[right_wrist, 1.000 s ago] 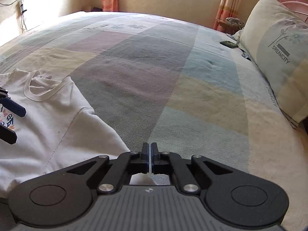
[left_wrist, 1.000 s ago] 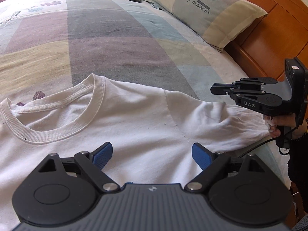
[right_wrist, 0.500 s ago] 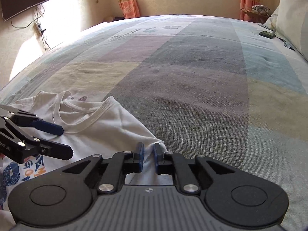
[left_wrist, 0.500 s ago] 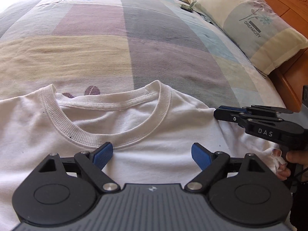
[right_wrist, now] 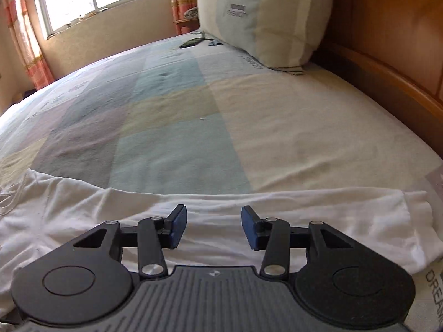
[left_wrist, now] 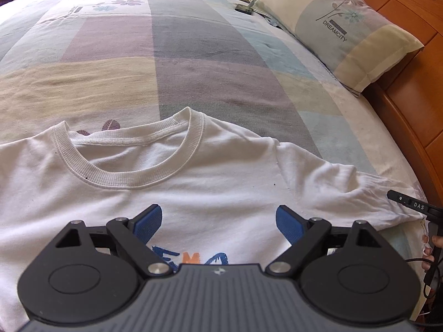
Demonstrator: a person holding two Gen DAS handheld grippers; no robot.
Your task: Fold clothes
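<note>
Bed: a broad pastel patchwork cover, soft and yielding, with open room on every side of the shirt except toward the near edge and the headboard; plenty of bare cover beyond the collar for sliding or laying cloth over.
Headboard: hard orange wood along the right of the left wrist view, close beyond the sleeve's end; probably the one stiff limit on swinging the right hand outward.
Pillow: stands propped against the headboard, well apart from the shirt and out of the working path.
T-shirt: white, lying flat and face up at the near part of the bed, collar pointing away, a blue and orange print low on the chest. It looks light, limp and thin, so it will likely drape and wrinkle instead of holding a crease, and drag over the cover.
Sleeve: stretched out sideways toward the headboard, rumpled near the shoulder seam; the cuff hem and that seam seem the best places to pinch, being doubled cloth.
Collar: ribbed and thicker, a firmer hold for the later fold.
Left gripper: fingers spread wide above the chest, nothing between them.
Right gripper: over the sleeve, jaws having just been opening, now parted with only the cloth lying below and not pinched.
Small dark object: flat, near the pillow, too small to identify, far from the work.
</note>
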